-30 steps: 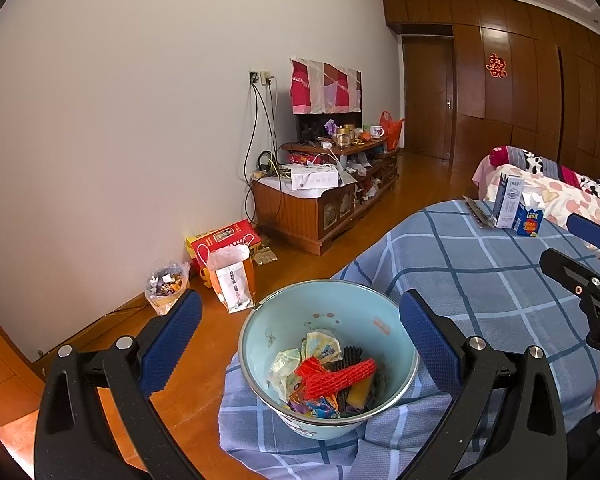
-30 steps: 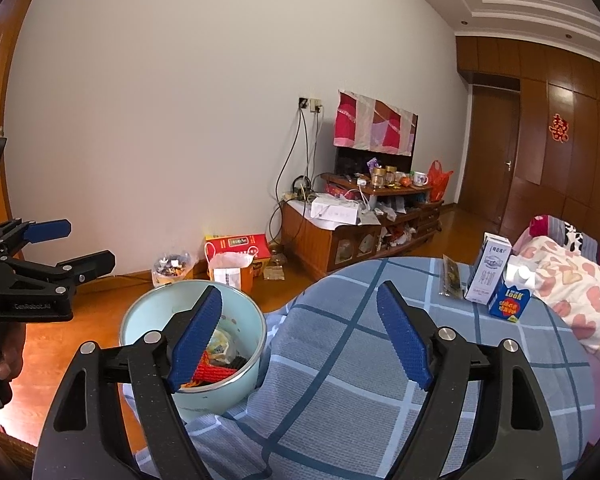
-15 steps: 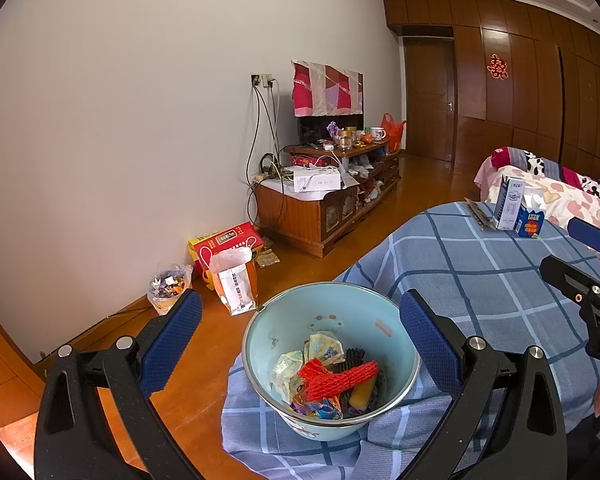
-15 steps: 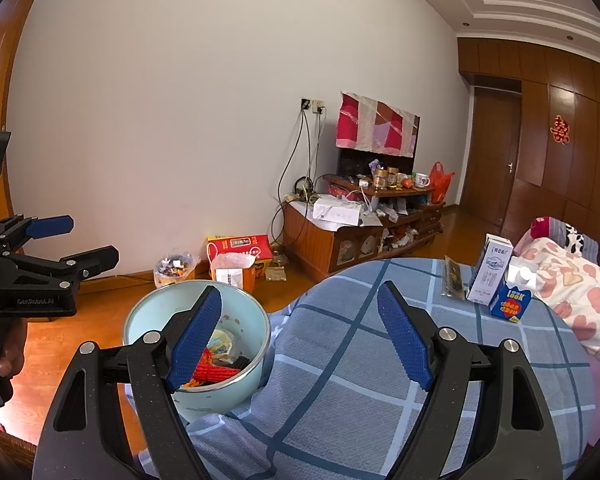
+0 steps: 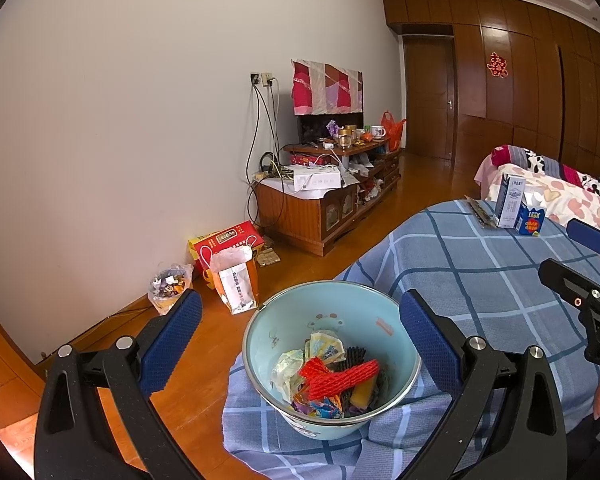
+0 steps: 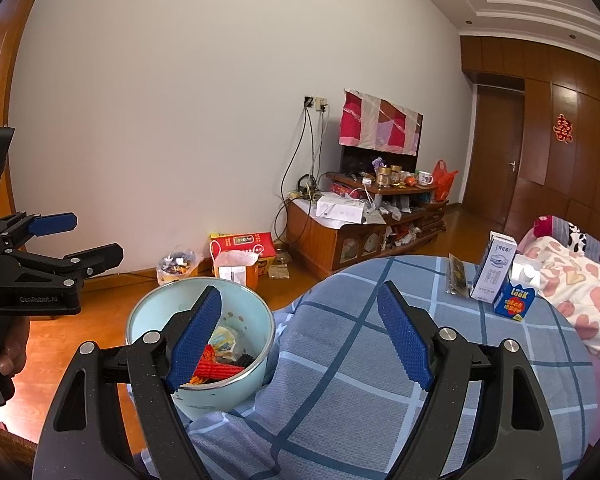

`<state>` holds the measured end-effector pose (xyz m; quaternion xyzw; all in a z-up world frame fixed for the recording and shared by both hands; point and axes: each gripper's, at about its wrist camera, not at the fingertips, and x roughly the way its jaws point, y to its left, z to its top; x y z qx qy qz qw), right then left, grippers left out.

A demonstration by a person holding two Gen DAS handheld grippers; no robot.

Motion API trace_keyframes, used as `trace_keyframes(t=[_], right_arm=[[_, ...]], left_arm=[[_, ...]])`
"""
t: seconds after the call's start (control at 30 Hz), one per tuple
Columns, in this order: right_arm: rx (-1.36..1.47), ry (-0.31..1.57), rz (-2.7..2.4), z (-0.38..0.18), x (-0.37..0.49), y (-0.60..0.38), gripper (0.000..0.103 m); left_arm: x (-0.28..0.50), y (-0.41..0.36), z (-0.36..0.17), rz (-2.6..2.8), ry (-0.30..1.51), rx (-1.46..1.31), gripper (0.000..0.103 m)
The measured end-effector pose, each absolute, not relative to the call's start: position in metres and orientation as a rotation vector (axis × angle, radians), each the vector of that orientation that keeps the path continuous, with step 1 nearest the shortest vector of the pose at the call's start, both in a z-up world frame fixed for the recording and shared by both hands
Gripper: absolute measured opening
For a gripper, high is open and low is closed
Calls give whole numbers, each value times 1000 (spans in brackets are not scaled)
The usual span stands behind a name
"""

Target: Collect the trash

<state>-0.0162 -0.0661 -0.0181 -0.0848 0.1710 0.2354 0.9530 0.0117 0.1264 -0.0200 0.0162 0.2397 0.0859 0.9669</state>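
Left wrist view shows nothing has shifted over the last second: left gripper (image 5: 300,344) and right gripper (image 6: 300,336) stay spread and empty, while the pale blue enamel bucket (image 5: 396,332) holds crumpled wrapper trash (image 5: 328,376) on the blue checked cloth (image 5: 480,264), so collecting looks paused

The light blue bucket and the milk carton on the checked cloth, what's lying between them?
Nothing: in the right wrist view only bare blue checked cloth stretches from the bucket to the milk carton.
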Motion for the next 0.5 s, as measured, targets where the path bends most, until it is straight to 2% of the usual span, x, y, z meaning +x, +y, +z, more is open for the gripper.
trace_keyframes(t=[0.5], right_arm=[[-172, 348, 479, -18, -16, -66, 80]], left_arm=[[17, 127, -26, 185, 497, 49, 97]])
